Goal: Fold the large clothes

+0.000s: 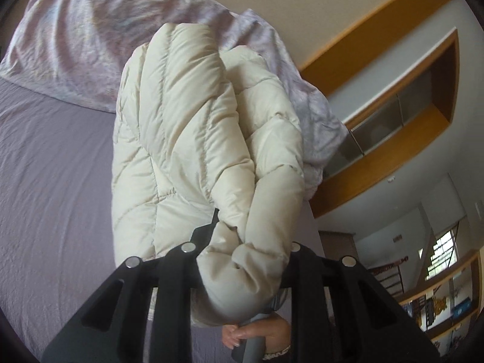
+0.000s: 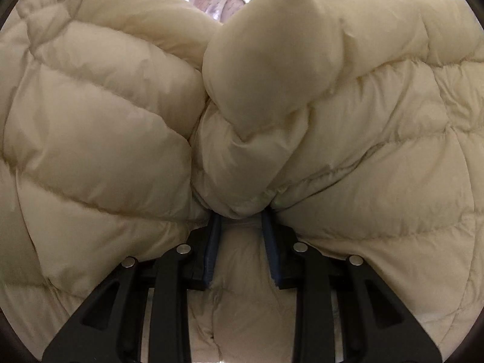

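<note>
Tongs, left point(image 1: 242, 242): closed on a bunched fold of the cream puffer jacket point(image 1: 193, 121), fingertips buried in fabric. Right tongs point(image 2: 242, 211): narrow gap, blue pads point(image 2: 213, 242) pinching another puffy fold. Step, as judged: mid-fold, jacket raised off the bed point(image 1: 45, 166), part-doubled. Next move likely needs both grips carried across together, then lowered flat; slippery, springy quilting may rebound. Jacket hangs above the lilac sheet, near the crumpled pillow point(image 1: 75, 30).
</note>
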### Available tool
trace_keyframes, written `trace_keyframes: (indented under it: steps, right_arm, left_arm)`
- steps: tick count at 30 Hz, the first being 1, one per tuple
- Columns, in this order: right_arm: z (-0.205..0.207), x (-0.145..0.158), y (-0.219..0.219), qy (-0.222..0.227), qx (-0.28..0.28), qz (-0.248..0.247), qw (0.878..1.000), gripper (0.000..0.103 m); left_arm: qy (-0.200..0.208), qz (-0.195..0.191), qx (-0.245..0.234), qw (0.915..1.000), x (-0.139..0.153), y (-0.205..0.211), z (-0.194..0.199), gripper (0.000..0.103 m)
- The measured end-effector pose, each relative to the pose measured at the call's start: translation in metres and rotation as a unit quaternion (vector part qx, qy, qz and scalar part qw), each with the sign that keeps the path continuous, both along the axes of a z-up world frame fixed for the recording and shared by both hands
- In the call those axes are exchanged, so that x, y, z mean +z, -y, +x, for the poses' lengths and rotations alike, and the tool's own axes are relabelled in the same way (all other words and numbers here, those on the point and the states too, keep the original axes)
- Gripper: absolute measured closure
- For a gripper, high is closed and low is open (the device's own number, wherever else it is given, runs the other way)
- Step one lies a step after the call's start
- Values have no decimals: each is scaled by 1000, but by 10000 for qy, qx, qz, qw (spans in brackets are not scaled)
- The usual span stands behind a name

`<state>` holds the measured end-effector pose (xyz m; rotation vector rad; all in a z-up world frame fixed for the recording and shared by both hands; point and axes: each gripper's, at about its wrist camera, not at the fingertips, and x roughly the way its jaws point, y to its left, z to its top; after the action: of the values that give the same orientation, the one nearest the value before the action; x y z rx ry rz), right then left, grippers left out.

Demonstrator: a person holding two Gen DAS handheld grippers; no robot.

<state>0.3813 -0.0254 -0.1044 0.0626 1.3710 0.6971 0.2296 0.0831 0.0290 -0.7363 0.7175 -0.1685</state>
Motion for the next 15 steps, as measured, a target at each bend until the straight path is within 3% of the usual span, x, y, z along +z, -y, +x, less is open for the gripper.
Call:
trace_keyframes:
  steps: [8,15]
  right_arm:
    - [5,16,38,65,-202,232,9995,73]
    - [3,39,93,395,-562,301,9972,73]
  left_arm:
    - [-112,137,-411,9990,-4,46,25,81]
    - [-239,157,-529,9982,-12,65,42,81]
